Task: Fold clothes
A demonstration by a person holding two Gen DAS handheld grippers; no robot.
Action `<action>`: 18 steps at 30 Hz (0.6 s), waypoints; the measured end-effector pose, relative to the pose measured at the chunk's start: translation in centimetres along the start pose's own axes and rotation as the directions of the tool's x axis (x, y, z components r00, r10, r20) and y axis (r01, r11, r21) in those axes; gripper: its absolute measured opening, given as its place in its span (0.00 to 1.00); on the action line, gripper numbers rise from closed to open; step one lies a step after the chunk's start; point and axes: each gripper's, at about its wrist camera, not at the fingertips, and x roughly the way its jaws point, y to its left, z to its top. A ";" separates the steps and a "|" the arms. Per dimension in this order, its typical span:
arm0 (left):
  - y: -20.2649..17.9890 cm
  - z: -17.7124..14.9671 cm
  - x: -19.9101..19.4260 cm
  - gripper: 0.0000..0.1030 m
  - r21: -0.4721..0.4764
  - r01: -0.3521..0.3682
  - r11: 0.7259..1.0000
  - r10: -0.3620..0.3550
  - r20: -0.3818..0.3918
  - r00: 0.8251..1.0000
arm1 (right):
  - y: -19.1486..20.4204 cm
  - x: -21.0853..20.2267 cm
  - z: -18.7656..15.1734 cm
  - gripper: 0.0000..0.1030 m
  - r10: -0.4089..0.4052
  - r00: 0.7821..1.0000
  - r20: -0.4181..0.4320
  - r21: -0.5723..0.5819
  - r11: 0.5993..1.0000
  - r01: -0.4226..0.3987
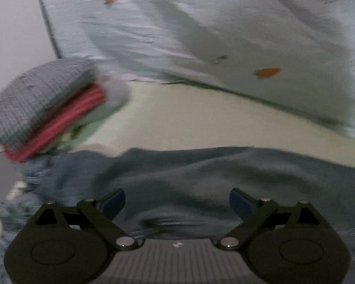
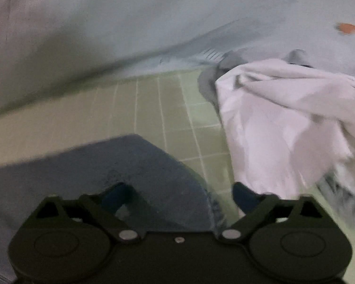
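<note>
A dark blue-grey garment [image 1: 201, 177] lies spread across the pale green surface [image 1: 201, 118] right in front of my left gripper [image 1: 177, 203], which is open just above the cloth with nothing between its fingers. In the right wrist view the same blue garment [image 2: 106, 165] shows a folded corner below my right gripper [image 2: 179, 201], also open, its left finger over the cloth and its right finger over the checked green surface [image 2: 165, 108]. The frames are blurred.
A stack of folded clothes [image 1: 45, 108], grey on top with red beneath, stands at the left. A crumpled white cloth [image 2: 284, 123] with a grey piece [image 2: 210, 80] behind it lies at the right. Pale blue sheet [image 1: 224, 23] with orange spots rises behind.
</note>
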 end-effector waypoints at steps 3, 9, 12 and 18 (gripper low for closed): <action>-2.1 0.5 0.7 0.92 -0.014 0.036 0.999 -0.037 -0.016 0.999 | -0.8 0.6 0.7 0.42 0.142 0.990 -0.017 -0.032 0.989 -0.142; -5.4 1.0 2.2 0.92 -0.009 0.076 0.997 -0.077 -0.052 0.996 | -0.8 -3.0 5.0 0.15 0.210 0.953 0.220 -0.113 0.976 -0.189; -6.5 1.0 2.3 0.92 0.025 0.081 0.996 -0.079 -0.058 0.995 | -0.2 -2.8 7.0 0.40 0.159 0.942 0.296 -0.155 0.981 -0.117; -6.7 0.8 1.2 0.92 0.074 0.084 0.994 -0.080 -0.050 0.996 | -0.7 -0.4 4.2 0.76 -0.052 0.976 0.210 -0.002 0.999 0.053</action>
